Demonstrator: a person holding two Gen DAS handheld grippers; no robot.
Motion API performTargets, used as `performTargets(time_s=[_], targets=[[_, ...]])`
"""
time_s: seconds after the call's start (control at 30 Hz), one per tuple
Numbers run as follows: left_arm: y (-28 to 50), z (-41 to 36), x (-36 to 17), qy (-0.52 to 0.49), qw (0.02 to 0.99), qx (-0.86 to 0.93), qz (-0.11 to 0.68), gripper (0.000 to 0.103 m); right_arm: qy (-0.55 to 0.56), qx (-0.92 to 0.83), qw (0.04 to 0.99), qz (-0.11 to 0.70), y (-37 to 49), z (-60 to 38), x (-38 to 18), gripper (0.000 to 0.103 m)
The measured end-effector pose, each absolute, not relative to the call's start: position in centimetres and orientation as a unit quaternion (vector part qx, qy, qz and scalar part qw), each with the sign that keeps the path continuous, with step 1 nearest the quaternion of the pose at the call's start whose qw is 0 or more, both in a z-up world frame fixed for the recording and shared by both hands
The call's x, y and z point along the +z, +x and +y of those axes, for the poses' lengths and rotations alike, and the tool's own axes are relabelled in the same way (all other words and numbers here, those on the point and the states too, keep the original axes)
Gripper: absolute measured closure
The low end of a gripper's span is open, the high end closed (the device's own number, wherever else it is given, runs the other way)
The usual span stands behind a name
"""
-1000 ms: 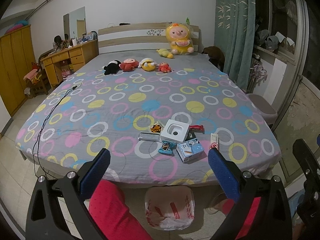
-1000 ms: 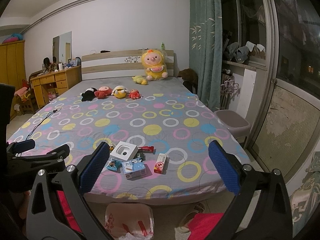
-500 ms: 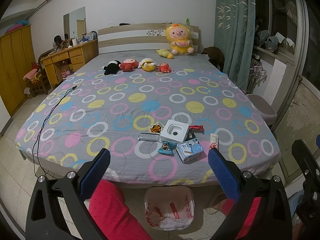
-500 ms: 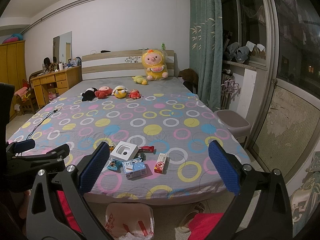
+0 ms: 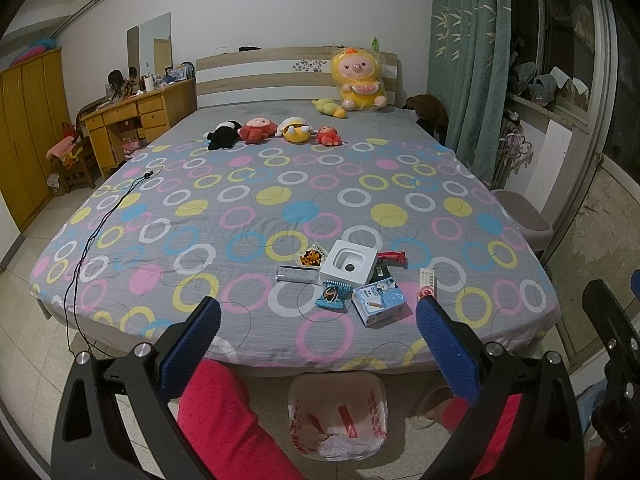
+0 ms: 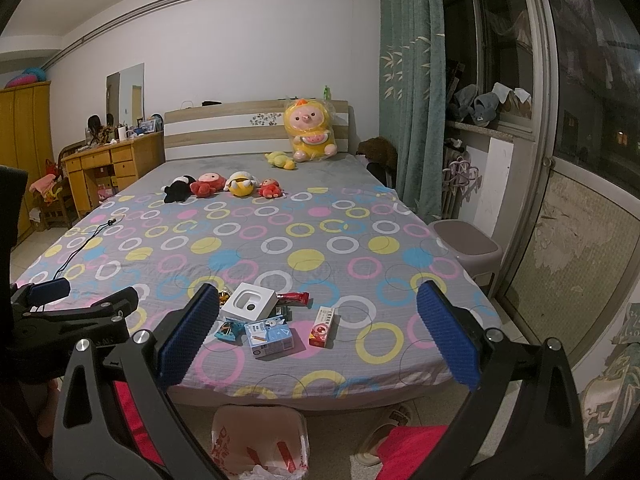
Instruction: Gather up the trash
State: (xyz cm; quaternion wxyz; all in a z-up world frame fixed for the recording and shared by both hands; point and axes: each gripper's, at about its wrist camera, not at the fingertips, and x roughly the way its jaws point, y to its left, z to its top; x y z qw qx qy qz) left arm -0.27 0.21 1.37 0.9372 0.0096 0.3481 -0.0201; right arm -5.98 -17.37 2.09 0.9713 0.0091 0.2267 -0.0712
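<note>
Blue pads are seen wide apart on the left gripper [image 5: 318,344], and nothing is held between them; the right gripper [image 6: 318,340] is spread wide too and is just as bare. Red trouser legs [image 5: 224,412] are seen below the grippers. A bin lined with a white and red plastic bag [image 5: 338,416] is set on the floor at the foot of the bed [image 5: 240,216], and some scraps are seen inside it. Trash is piled close together on the near part of the spotted bedcover: a blue and white carton [image 5: 379,304], a blue snack wrapper [image 5: 332,295], a red and white slim box [image 5: 427,285], a silver wrapper [image 5: 299,274], a white square box [image 5: 349,262], an orange packet [image 5: 310,257] and a red wrapper [image 5: 392,257]. A black cable [image 5: 96,236] is laid along the left side of the bed. Farther back, four small plush toys [image 5: 276,133] are lined up in a row. A big yellow plush doll [image 5: 358,80] is propped against the headboard [image 5: 264,76]. A wooden desk [image 5: 136,116] is placed left of the bed, and a green curtain [image 5: 468,64] is hung on the right.
</note>
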Motion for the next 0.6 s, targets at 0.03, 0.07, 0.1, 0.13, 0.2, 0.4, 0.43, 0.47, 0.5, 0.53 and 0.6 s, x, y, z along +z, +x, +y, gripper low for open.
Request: performTargets(time_s=[0.03,0.07,0.1,0.13,0.2,0.4,0.43,0.47,0.5,0.53,0.6], targets=[[-0.3,0.1,1.5,0.009,0.937,-0.021,0.348,0.007,0.009,-0.071,0.971,0.227,-6.0,-17.4,2.2,0.006],[-0.3,0.1,1.5,0.009,0.937,-0.020,0.348,0.007,0.008,-0.070,0.971,0.227,-6.1,-17.3,2.2,0.006],[-0.3,0.1,1.5,0.009,0.937,-0.020,0.348,0.007,0.007,-0.070,0.971,0.227,-6.0,-17.1,2.2,0.006],[-0.3,0.1,1.5,0.009,0.937,-0.020,0.349,0.007,0.007,-0.070,0.971,0.227,-6.0,-17.1,2.2,0.006],[-0.3,0.0,1.5,0.009,0.937,-0.020,0.348,0.007,0.007,-0.069,0.971,0.228,-6.0,-17.1,2.3,0.006],[-0.4,-0.4,1.5,0.016,0.938,-0.012,0.345,0.007,0.005,-0.066,0.970,0.232,-5.6,-16.5,2.2,0.006],[-0.4,-0.6,1.6,0.017,0.937,-0.012,0.348,0.007,0.006,-0.065,0.970,0.234,-5.5,-16.5,2.2,0.006],[-0.3,-0.6,1.5,0.018,0.937,-0.014,0.349,0.007,0.007,-0.063,0.970,0.235,-5.3,-16.6,2.2,0.006],[-0.1,-0.6,1.3,0.019,0.936,-0.016,0.351,0.007,0.007,-0.061,0.970,0.237,-5.2,-16.6,2.0,0.006],[0.2,-0.7,1.2,0.019,0.934,-0.022,0.356,0.007,0.007,-0.059,0.969,0.240,-4.9,-16.8,1.9,0.006],[0.8,-0.5,0.9,0.015,0.931,-0.026,0.364,0.007,0.007,-0.058,0.969,0.242,-4.6,-17.1,1.5,0.006]])
